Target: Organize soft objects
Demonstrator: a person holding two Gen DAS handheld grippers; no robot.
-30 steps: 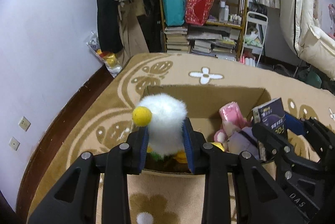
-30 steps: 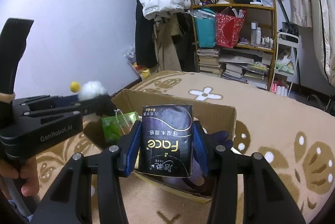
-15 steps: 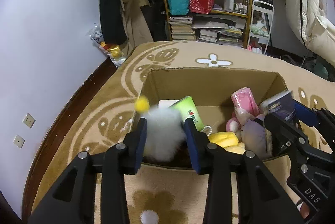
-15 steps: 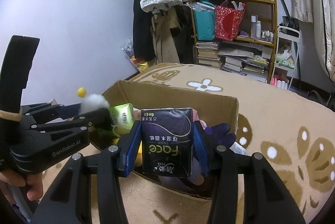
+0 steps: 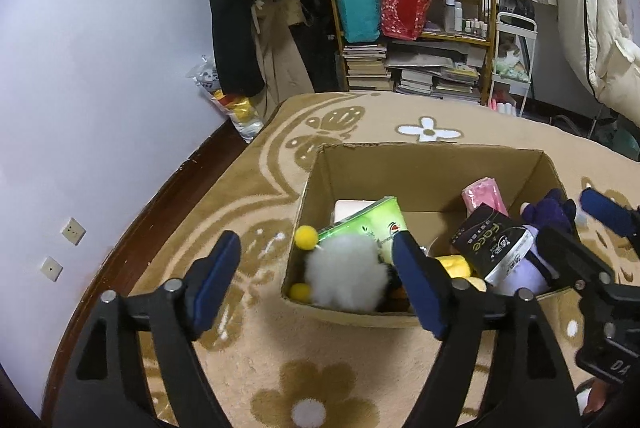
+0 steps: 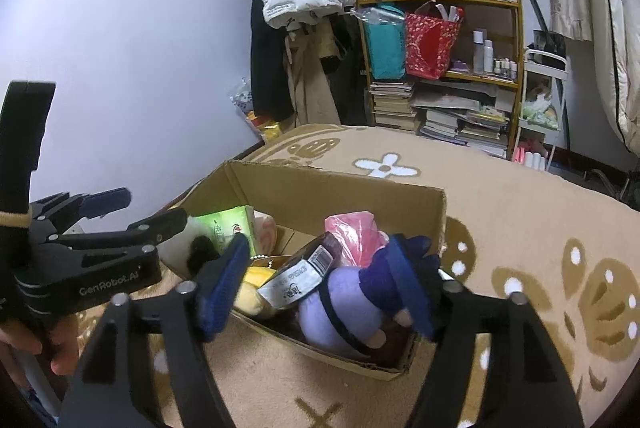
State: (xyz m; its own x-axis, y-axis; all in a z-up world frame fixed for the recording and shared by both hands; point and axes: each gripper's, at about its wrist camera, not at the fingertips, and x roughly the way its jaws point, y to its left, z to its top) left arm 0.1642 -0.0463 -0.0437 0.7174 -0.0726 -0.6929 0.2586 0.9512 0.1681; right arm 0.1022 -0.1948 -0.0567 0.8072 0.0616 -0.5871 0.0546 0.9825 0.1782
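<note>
Resting loose in box: fluffy toy

Black left gripper marked "GenRobot.AI", blue-padded jaws, silver screws, perhaps a tan band.

Your cardboard box sits open-topped on the rug, all soft items inside. White fluffy plush with yellow pom-poms lies in the near-left corner, against the near wall. Green tissue pack leans tilted just behind it, a white pack under its far edge. Dark "Face" tissue pack lies tilted on top of the pile at the right, resting on the purple plush. Pink pack stands behind it near the right wall. Yellow plush is wedged low in the middle, mostly covered.
</note>
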